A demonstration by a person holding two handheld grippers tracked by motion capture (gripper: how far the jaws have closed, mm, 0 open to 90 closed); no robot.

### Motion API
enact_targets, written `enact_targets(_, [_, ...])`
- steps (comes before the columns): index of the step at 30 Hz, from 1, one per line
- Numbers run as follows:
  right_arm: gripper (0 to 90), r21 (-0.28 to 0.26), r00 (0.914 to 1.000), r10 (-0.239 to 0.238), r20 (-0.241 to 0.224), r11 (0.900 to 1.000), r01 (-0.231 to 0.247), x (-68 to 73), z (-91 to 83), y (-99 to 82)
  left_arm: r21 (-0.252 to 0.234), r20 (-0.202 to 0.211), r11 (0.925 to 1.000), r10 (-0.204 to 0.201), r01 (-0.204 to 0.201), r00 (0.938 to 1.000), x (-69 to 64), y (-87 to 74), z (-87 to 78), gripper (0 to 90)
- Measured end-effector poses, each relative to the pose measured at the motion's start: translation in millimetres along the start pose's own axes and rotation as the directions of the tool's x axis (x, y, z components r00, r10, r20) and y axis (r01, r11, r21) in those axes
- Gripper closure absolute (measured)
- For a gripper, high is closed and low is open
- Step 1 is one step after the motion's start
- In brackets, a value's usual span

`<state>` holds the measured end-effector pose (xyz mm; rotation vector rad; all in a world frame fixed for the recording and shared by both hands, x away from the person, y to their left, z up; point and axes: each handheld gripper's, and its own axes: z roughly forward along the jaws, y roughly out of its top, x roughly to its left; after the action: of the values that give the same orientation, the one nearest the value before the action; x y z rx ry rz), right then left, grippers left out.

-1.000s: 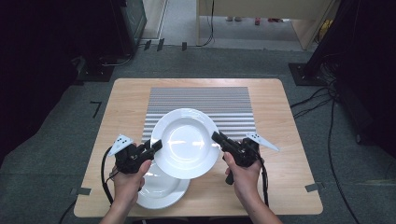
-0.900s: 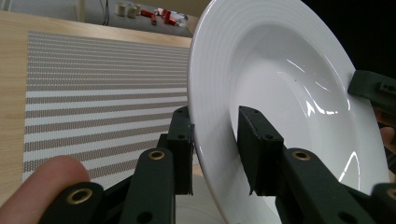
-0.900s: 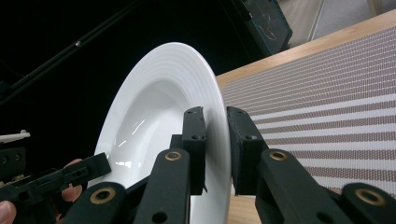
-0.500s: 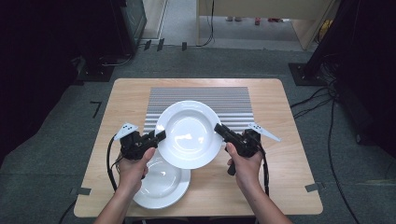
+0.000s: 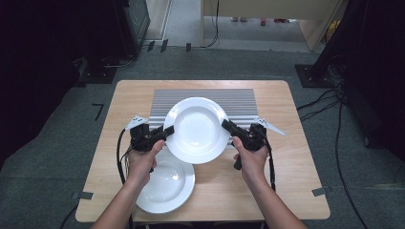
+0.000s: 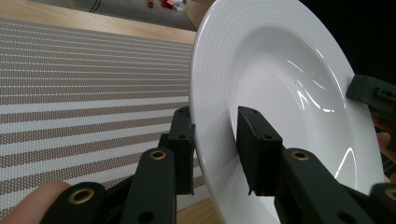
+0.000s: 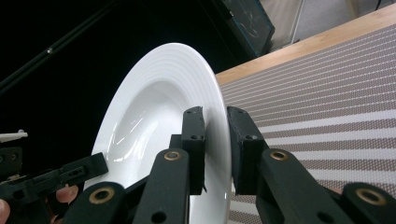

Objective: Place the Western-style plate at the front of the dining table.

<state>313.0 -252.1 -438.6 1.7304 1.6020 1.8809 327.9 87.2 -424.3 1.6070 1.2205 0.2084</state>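
A white deep plate hangs in the air over the near edge of a striped mat. My left gripper is shut on its left rim and my right gripper on its right rim. In the left gripper view the jaws clamp the ribbed rim of the plate, with the right gripper's tip at the far rim. In the right gripper view the jaws pinch the plate edge-on, and the left gripper shows beyond it.
A second white plate lies on the wooden table at the near left, partly under the held plate and my left hand. The mat covers the table's far middle. Dark floor, cables and furniture surround the table.
Both grippers have carried the plate away from the person, toward the mat. More of the plate lying on the table shows now.
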Motion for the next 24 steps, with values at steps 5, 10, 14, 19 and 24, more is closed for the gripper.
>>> enact_targets(5, [79.5,-0.001,0.9999,0.000,0.013,1.0000,0.000,-4.9,5.0,6.7,0.010,0.005,0.9999,-0.010,0.010,0.9999,3.2,4.9,10.6,68.5])
enact_targets(10, [79.6,0.009,0.9997,0.016,0.018,0.9998,-0.017,-12.3,11.7,12.0,0.013,0.003,0.9998,-0.016,0.016,0.9999,6.6,9.2,20.7,68.8])
enact_targets(14, [79.3,0.006,0.9993,0.028,0.027,0.9996,-0.028,-18.1,18.3,15.2,0.019,-0.008,0.9997,-0.018,0.018,0.9998,8.6,13.8,28.9,68.8])
enact_targets(19, [78.9,0.007,0.9984,0.031,0.048,0.9995,-0.032,-24.9,27.0,18.8,0.030,-0.016,0.9992,-0.027,0.028,0.9995,12.9,19.2,41.0,68.7])
enact_targets(24, [78.9,0.003,0.9972,0.036,0.066,0.9993,-0.036,-31.6,35.5,22.8,0.051,-0.031,0.9981,-0.034,0.036,0.9989,17.8,24.5,55.4,68.4])
